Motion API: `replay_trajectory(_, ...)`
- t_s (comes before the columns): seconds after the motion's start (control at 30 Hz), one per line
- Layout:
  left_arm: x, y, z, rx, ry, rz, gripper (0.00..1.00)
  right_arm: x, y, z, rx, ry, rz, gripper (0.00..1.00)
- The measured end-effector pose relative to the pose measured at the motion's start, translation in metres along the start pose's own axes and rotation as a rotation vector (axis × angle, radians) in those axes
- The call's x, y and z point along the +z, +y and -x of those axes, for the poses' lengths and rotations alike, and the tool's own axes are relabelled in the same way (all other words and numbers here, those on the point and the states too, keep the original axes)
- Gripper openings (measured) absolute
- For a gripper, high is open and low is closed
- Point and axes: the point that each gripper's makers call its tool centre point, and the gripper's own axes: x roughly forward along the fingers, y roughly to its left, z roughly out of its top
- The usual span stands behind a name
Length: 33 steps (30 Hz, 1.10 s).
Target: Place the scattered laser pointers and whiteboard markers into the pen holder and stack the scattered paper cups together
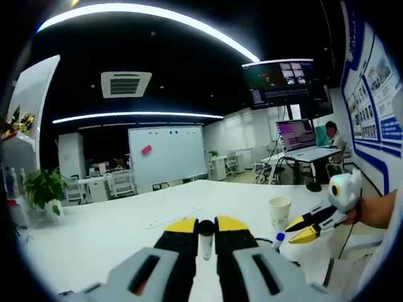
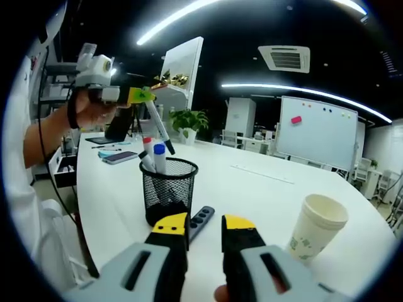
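**One marker aloft, two in the holder, one cup on the desk**

The left gripper (image 2: 141,95), seen in the right gripper view, is clenched on a whiteboard marker (image 2: 158,128) and holds it slanted in the air above the pen holder (image 2: 168,189), its dark lower tip just over the rim. In the left gripper view the same marker shows end-on as a dark cap (image 1: 206,228) pinched between the yellow-tipped jaws. Two more markers stand inside the holder, one red-capped (image 2: 147,151) and one blue-capped (image 2: 159,157).

The pen holder is a black wire-mesh cup standing toward the near edge of the long white desk (image 2: 252,189). A dark laser pointer (image 2: 200,221) with a row of buttons lies flat on the desk, touching or just beside the holder's base.

One white paper cup (image 2: 317,234) stands upright at the desk's right side, well apart from the holder.

The right gripper (image 2: 204,228) hangs released over the near edge, jaws parted with nothing between them; in the left gripper view (image 1: 307,229) it hovers beside the cup (image 1: 279,211).

Behind, a whiteboard (image 2: 318,133), a potted plant (image 2: 187,121) and ceiling strip lights mark an office.
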Motion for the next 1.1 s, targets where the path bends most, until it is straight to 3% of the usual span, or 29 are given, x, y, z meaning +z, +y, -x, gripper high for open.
replay_trajectory(0.8,0.026,-0.026,-0.003,-0.064,-0.056,-0.004,0.11,-0.002,-0.002,0.000,-0.002,0.001,-0.004,0.20)
replay_trajectory(0.97,0.034,-0.031,-0.002,-0.096,-0.085,0.045,0.11,0.000,-0.001,-0.001,0.001,-0.004,-0.005,0.20)
replay_trajectory(1.1,0.036,-0.034,-0.002,-0.103,-0.089,0.021,0.11,-0.002,0.001,-0.001,0.004,-0.002,-0.005,0.20)
